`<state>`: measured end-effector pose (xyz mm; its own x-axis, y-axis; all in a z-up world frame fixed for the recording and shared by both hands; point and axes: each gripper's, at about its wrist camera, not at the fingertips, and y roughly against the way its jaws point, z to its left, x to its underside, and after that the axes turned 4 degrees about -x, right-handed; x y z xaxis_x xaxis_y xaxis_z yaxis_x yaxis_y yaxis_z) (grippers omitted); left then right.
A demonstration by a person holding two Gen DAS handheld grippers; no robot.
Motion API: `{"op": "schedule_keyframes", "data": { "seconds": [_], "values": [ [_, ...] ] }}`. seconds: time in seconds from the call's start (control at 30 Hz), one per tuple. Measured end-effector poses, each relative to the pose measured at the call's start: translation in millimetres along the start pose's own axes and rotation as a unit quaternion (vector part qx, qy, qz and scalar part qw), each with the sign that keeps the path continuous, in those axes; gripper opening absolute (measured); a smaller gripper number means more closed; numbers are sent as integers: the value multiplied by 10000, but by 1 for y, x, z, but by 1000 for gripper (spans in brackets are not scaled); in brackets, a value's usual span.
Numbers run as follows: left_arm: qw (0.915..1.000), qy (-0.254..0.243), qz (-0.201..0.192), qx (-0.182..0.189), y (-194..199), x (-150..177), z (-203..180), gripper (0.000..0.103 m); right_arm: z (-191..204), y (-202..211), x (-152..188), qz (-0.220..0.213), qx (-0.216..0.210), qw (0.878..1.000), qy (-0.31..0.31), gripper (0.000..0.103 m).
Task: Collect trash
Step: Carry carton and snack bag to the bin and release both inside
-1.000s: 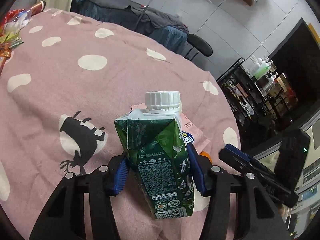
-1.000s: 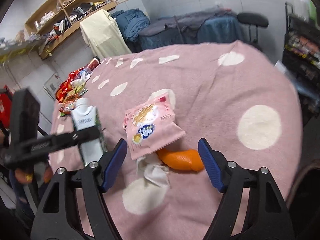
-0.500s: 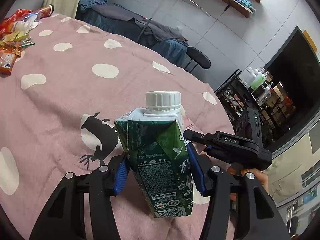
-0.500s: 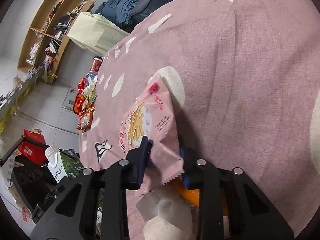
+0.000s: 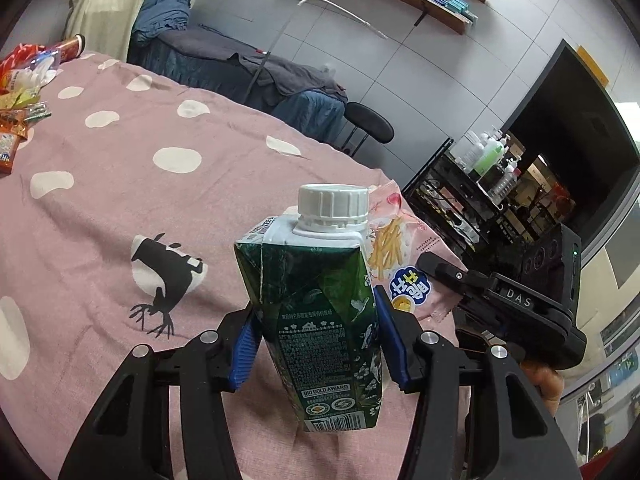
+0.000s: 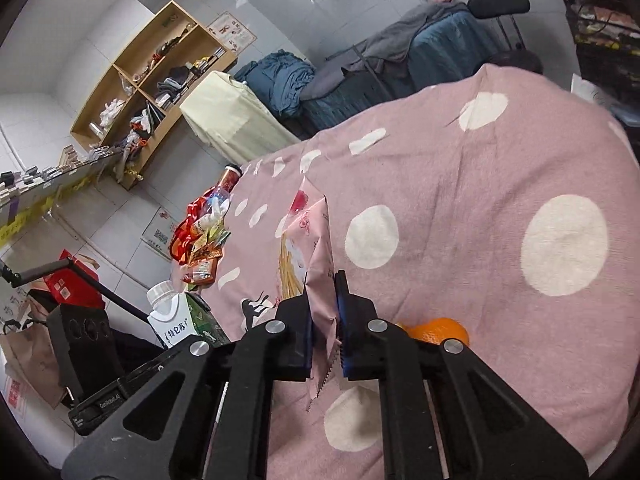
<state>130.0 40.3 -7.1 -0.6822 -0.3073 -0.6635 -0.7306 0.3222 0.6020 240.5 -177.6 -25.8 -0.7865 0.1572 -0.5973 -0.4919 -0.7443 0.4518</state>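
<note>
My left gripper (image 5: 316,344) is shut on a green drink carton (image 5: 316,312) with a white screw cap, held upright above the pink spotted tablecloth (image 5: 120,184). My right gripper (image 6: 324,328) is shut on the bottom edge of a pink snack bag (image 6: 308,248), lifted off the cloth and standing on edge. In the left wrist view the snack bag (image 5: 404,256) shows behind the carton, with the right gripper (image 5: 444,276) clamped on it. An orange peel (image 6: 440,330) lies on the cloth just right of my right fingers. The carton (image 6: 180,322) also appears at lower left in the right wrist view.
A pile of colourful wrappers and a bottle (image 6: 204,232) lies at the cloth's far left edge, with a red can (image 6: 230,174) behind it. A black stool (image 5: 368,122), a draped bed and a wire rack of bottles (image 5: 488,160) stand beyond the table.
My right gripper closed on the pink snack bag and lifted it off the cloth, uncovering the orange peel. My left gripper rose a little with the carton.
</note>
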Motion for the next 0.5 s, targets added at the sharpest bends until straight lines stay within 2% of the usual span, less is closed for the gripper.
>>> {"op": "schedule_keyframes", "data": {
  "seconds": [0.27,0.5],
  "values": [
    [9981,-419,28,451,-2,12,-43,52,-7,85,26,-863,608,9944,-19,10],
    [9920,-866,237,891,-17,26,-89,52,-20,165,58,-1582,1538,9753,-108,10]
  ]
}}
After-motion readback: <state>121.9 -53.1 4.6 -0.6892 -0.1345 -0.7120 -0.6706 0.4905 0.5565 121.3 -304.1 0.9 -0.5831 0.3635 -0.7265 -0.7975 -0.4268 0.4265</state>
